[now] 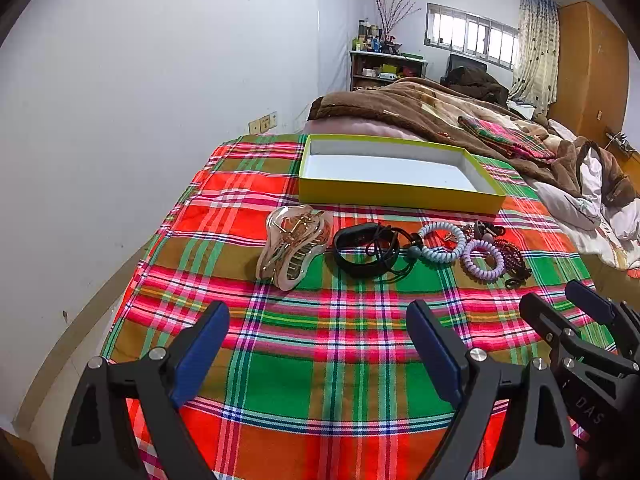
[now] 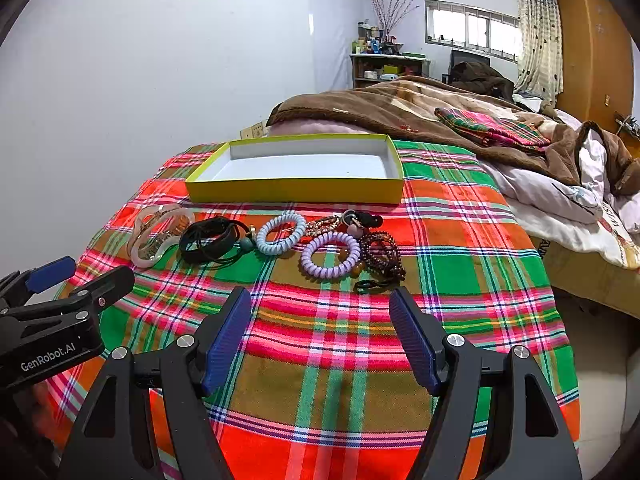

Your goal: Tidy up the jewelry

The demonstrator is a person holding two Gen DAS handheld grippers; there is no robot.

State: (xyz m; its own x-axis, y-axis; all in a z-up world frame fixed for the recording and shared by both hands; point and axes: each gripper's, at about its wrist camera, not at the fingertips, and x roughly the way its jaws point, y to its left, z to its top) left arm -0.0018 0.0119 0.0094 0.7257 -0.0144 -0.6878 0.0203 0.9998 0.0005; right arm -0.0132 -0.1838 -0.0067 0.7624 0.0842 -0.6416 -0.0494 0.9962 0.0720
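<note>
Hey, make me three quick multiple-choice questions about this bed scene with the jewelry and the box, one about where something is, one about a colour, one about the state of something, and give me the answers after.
1. Where does the clear hair claw lie in the row of accessories, seen from the grippers?
A. Left end
B. Right end
C. Inside the box

2. What colour are the outer walls of the box?
A. Red
B. Yellow-green
C. Black

3. What state is the right gripper in?
A. Shut on a hair tie
B. Open and empty
C. Shut on the box

Answers: 1 A, the claw sits left of the black band in both views. 2 B, the sides are yellow-green and the inside is white. 3 B, its fingers stand apart above the plaid cloth with nothing between them.
</note>
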